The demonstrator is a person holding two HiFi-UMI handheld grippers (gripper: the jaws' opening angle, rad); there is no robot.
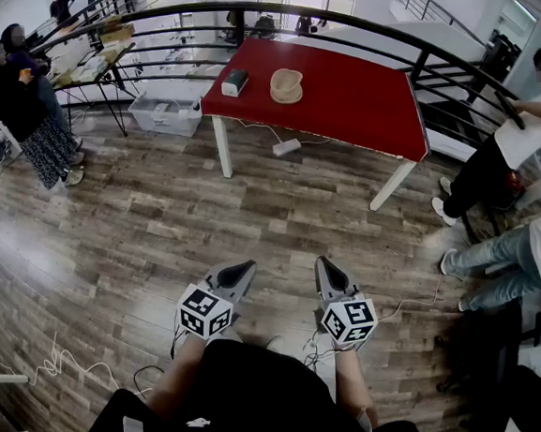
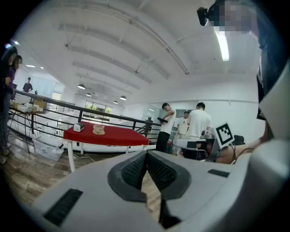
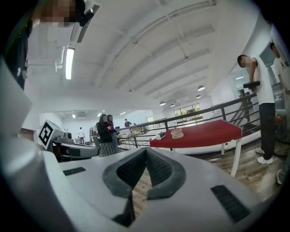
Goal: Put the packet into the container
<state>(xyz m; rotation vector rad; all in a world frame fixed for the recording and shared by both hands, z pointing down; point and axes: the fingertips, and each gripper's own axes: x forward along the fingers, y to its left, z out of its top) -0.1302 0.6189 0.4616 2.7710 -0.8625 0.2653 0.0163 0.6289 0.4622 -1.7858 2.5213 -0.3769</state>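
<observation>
Left gripper [image 1: 242,271]: jaws closed together, nothing held.
Right gripper [image 1: 324,266]: jaws closed together, nothing held.
Packet [image 1: 234,83]: lying on red table [image 1: 355,104], near container [image 1: 286,85], well apart from both grippers.
Risk: packet may be pushed off the edge if reached with jaws unopened.

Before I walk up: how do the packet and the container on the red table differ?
The packet is a pale, boxy block; the container is tan and round. The packet shows closed sides, while the container is open at the top. In the head view the packet lies left of the container, nearer the table's end. Both rest on the red table, apart from each other.
</observation>
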